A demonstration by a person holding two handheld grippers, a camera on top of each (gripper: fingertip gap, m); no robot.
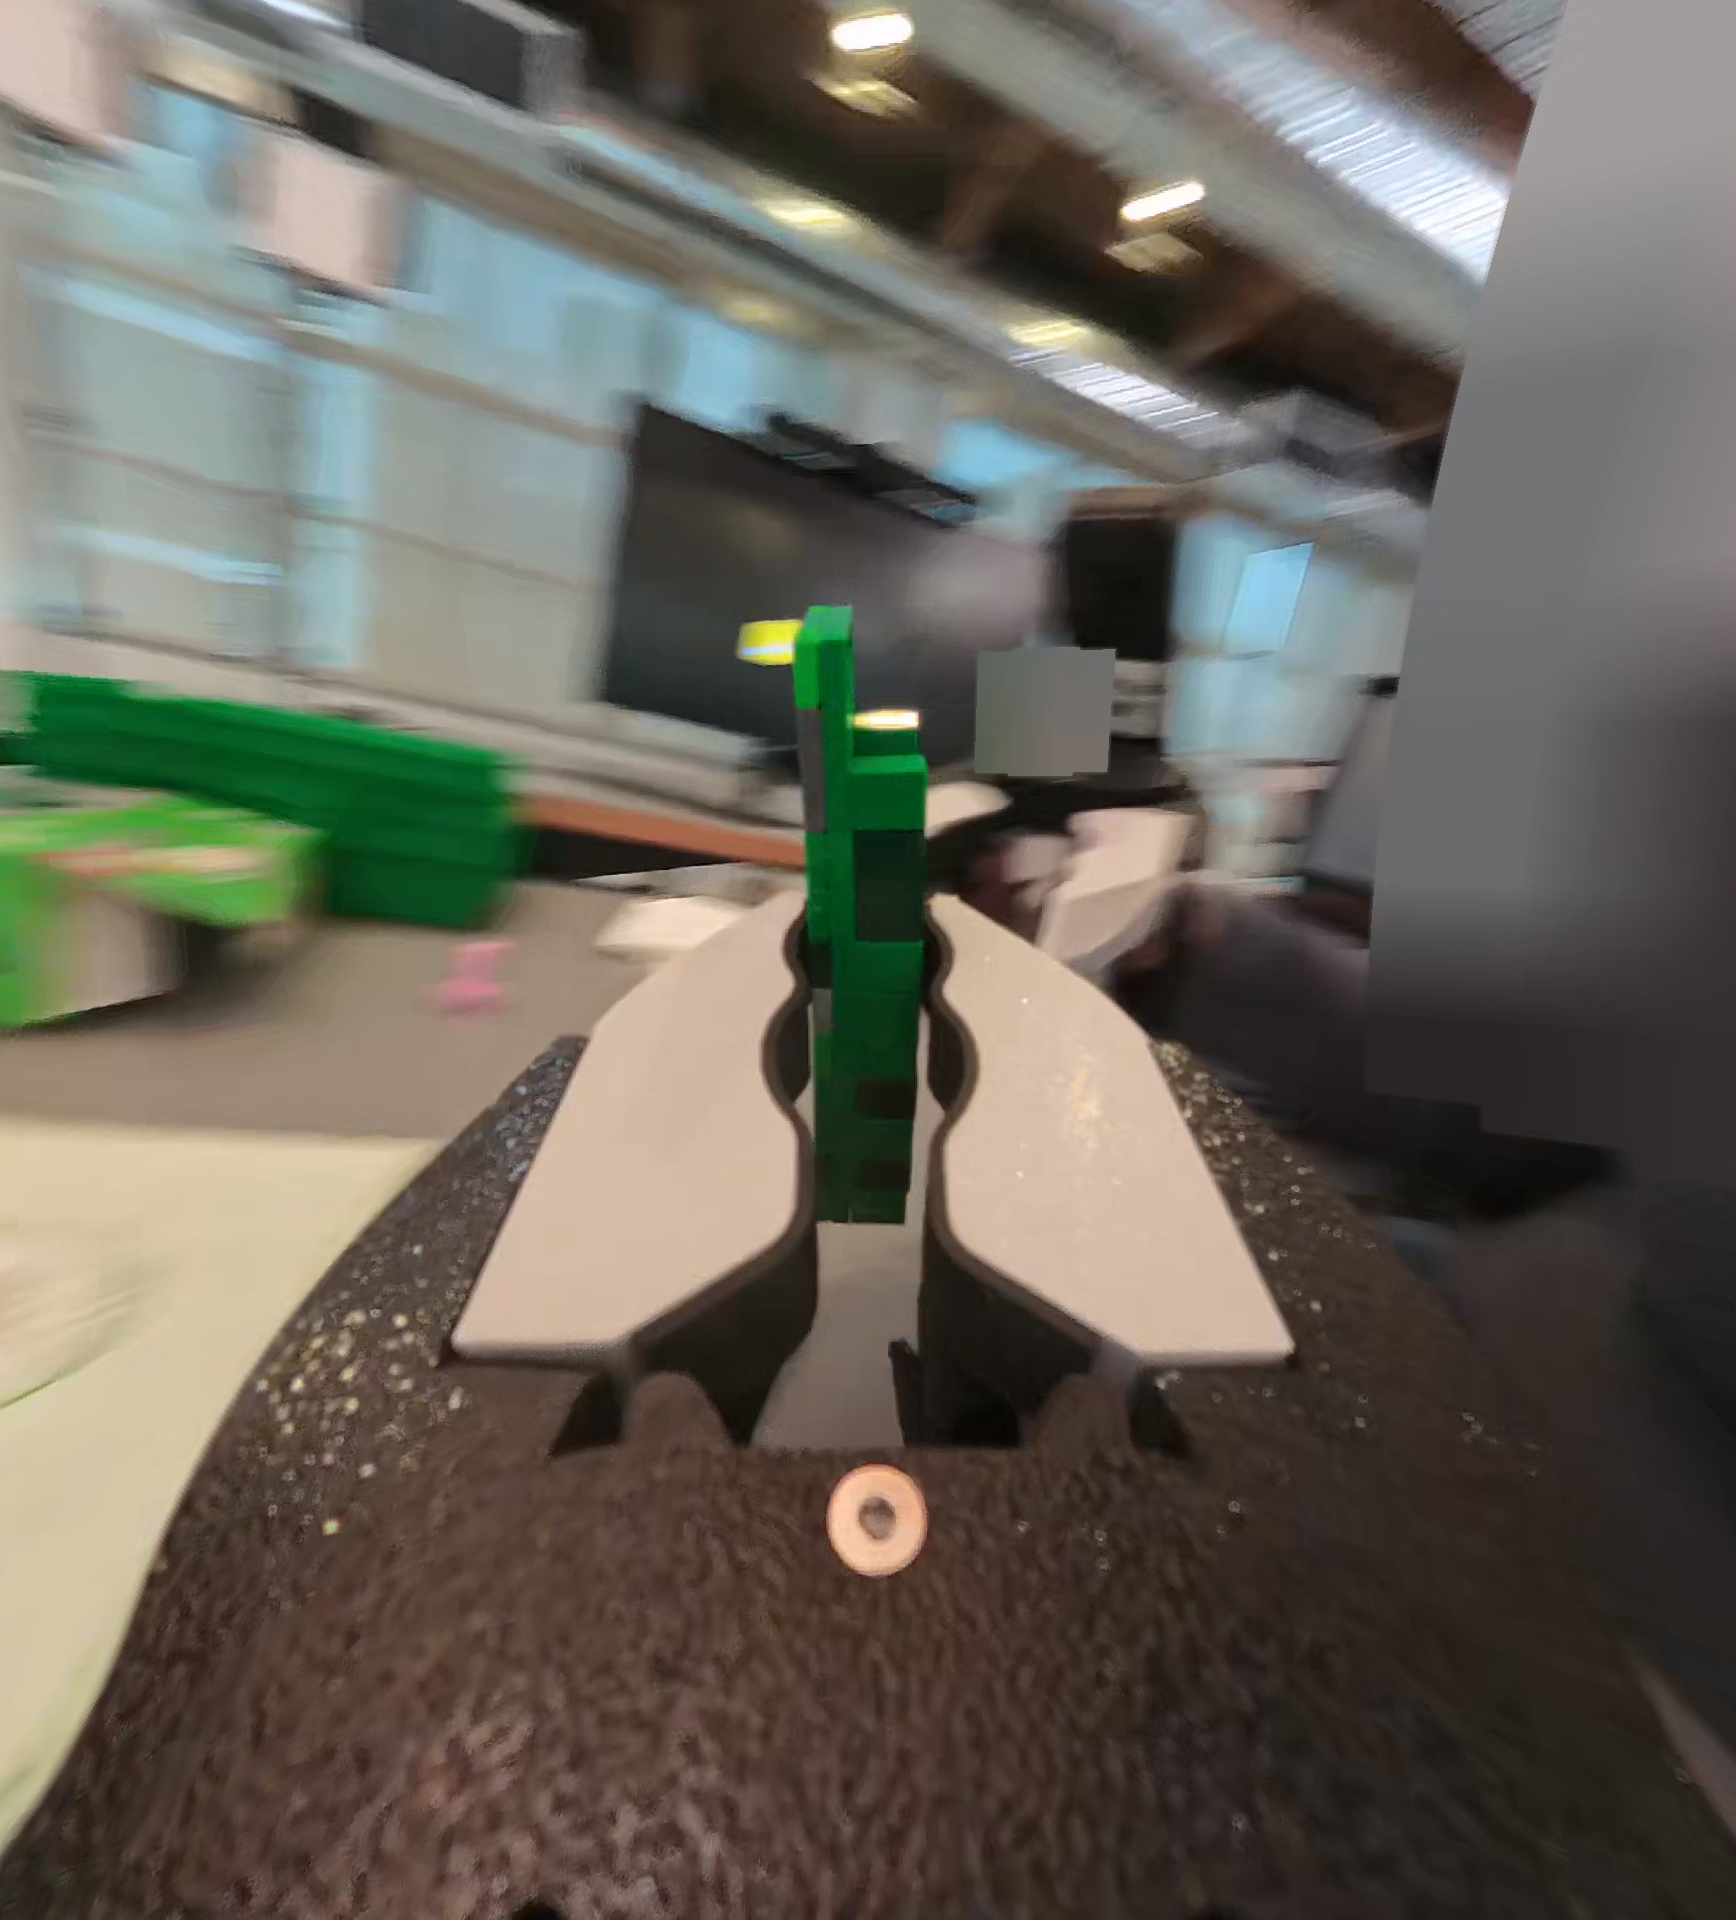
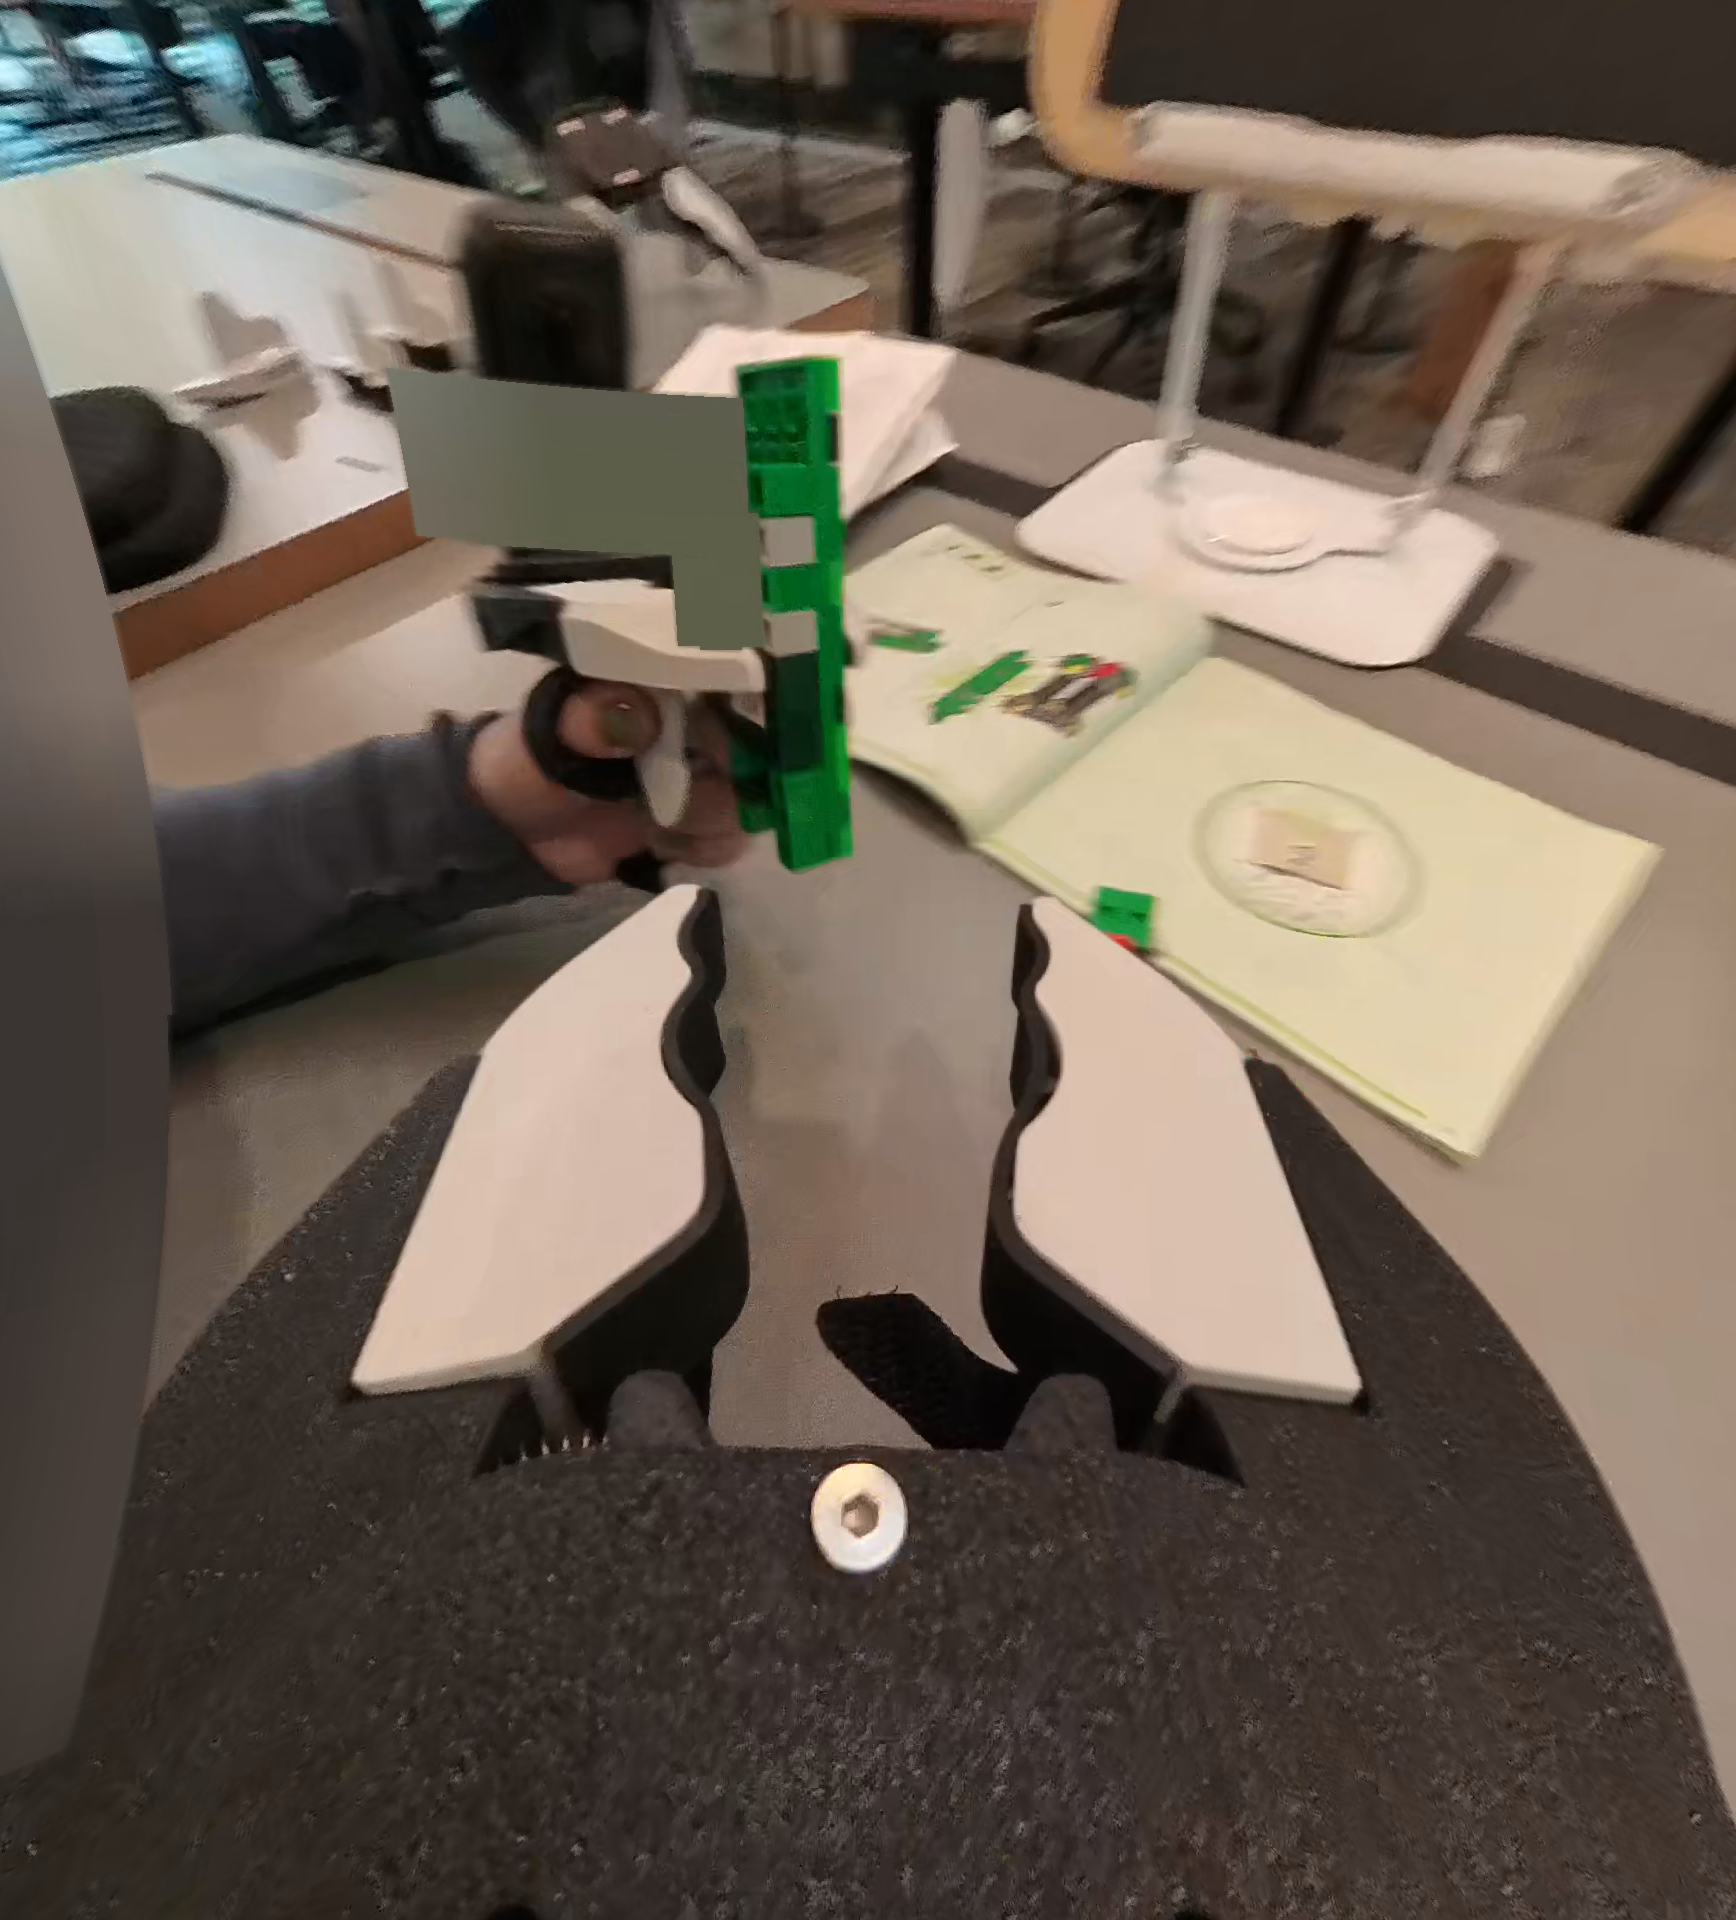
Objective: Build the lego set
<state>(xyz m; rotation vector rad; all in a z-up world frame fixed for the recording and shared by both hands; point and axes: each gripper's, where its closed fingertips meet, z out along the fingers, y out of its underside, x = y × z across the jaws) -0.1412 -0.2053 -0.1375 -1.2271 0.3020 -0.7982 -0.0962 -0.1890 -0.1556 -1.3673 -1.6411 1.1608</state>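
- Left claw [image 1: 864, 977]: clamped on a long green lego strip [image 1: 859, 925], held upright above the counter [image 2: 895, 1039].
- Right claw [image 2: 864, 914]: wide apart, empty, just below the strip.
- Small green brick [image 2: 1124, 916]: on the open booklet [image 2: 1290, 997].

No writing is legible; booklet [image 2: 1259, 831] and box [image 1: 95, 894] print blurred.

Both views are evenly lit. In the left wrist view, ceiling lamps [image 1: 1160, 200] glow overhead and the background smears with motion blur, while the near gripper parts stay sharper. The wide lens bends the edges; shadows are soft.
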